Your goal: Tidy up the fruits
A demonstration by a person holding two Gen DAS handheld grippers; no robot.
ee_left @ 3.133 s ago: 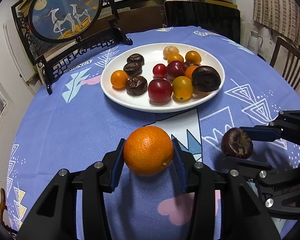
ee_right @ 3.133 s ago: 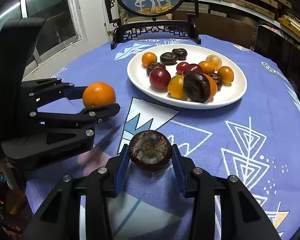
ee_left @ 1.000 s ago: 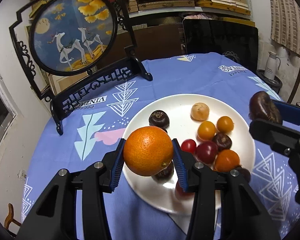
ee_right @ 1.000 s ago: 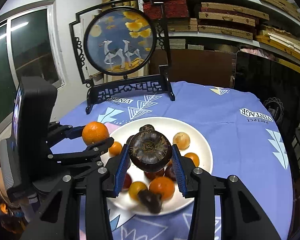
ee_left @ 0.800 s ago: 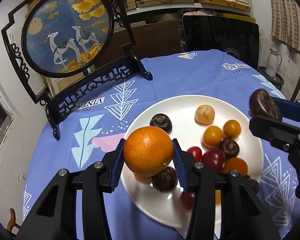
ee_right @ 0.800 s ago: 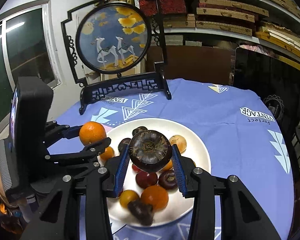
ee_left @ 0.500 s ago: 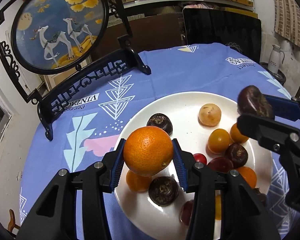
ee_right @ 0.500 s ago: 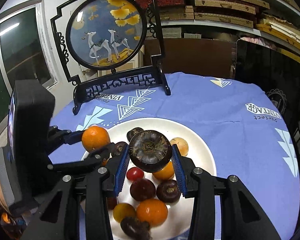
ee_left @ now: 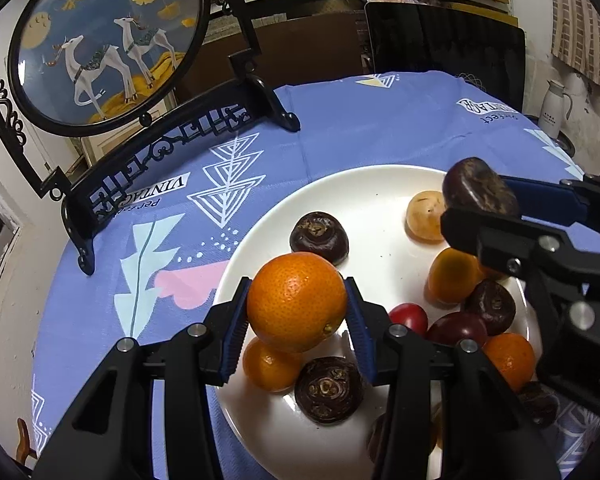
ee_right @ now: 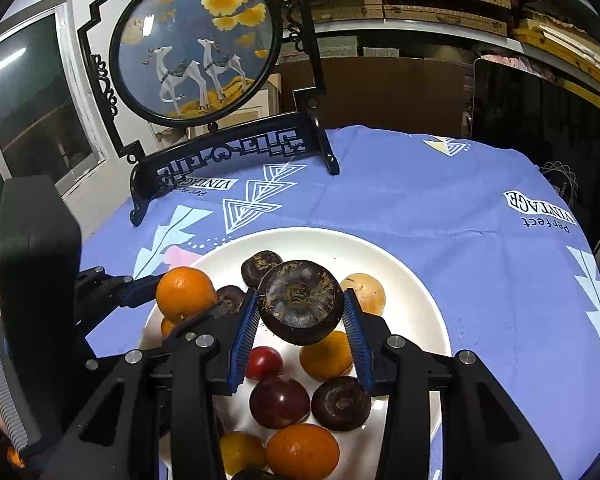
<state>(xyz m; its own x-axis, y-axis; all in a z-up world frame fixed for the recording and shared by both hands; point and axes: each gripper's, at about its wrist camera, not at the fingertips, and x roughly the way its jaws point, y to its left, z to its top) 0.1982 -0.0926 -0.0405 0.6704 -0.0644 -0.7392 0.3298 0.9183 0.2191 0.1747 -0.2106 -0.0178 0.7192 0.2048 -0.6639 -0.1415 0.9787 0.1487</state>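
My left gripper (ee_left: 296, 312) is shut on an orange (ee_left: 297, 301) and holds it above the left part of the white plate (ee_left: 372, 188). My right gripper (ee_right: 300, 318) is shut on a dark brown water chestnut (ee_right: 300, 300) and holds it above the middle of the plate (ee_right: 416, 272). The plate holds several small fruits: oranges, red tomatoes, dark chestnuts and a pale one (ee_left: 424, 220). The right gripper with its chestnut (ee_left: 480, 192) shows at the right of the left wrist view. The left gripper's orange (ee_right: 186, 294) shows at the left of the right wrist view.
The plate sits on a round table with a blue patterned cloth (ee_right: 420, 184). A black-framed round deer picture on a stand (ee_right: 196, 44) stands at the table's far left edge. A dark chair back (ee_left: 444, 44) stands beyond the table. A white kettle (ee_left: 554, 108) is at the right.
Both grippers have moved forward and down from the table's near side to over the plate, each still holding its fruit. The plate now looms larger.
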